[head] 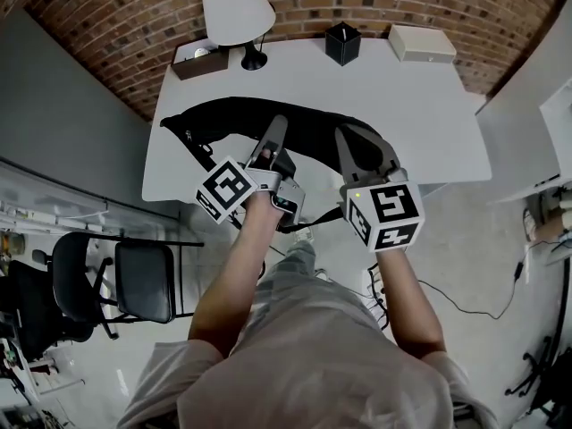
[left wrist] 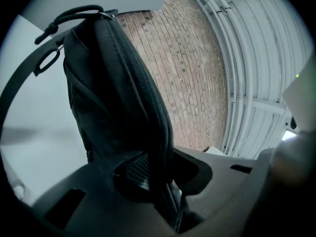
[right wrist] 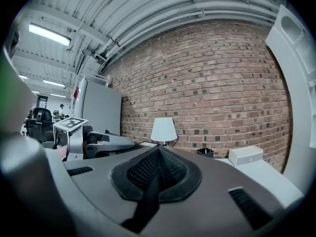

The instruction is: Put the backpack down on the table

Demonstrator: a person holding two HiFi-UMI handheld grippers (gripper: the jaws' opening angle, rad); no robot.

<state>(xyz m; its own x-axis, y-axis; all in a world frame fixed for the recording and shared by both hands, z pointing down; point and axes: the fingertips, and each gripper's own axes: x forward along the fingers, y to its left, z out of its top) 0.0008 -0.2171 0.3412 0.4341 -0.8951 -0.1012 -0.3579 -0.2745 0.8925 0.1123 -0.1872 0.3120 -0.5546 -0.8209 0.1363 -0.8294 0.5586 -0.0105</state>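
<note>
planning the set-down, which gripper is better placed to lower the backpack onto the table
Left, probably: the left gripper clamps the backpack body itself, over the table. The right gripper pinches only a thin strap, so it steers less.

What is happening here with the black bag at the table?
A person is handling a black backpack with two handheld grippers. The left gripper is clamped on its zipped edge, and the right gripper is shut on a thin black strap. The backpack is over the near part of the white table; whether it rests on it cannot be told. A lamp stands at the far edge.
</note>
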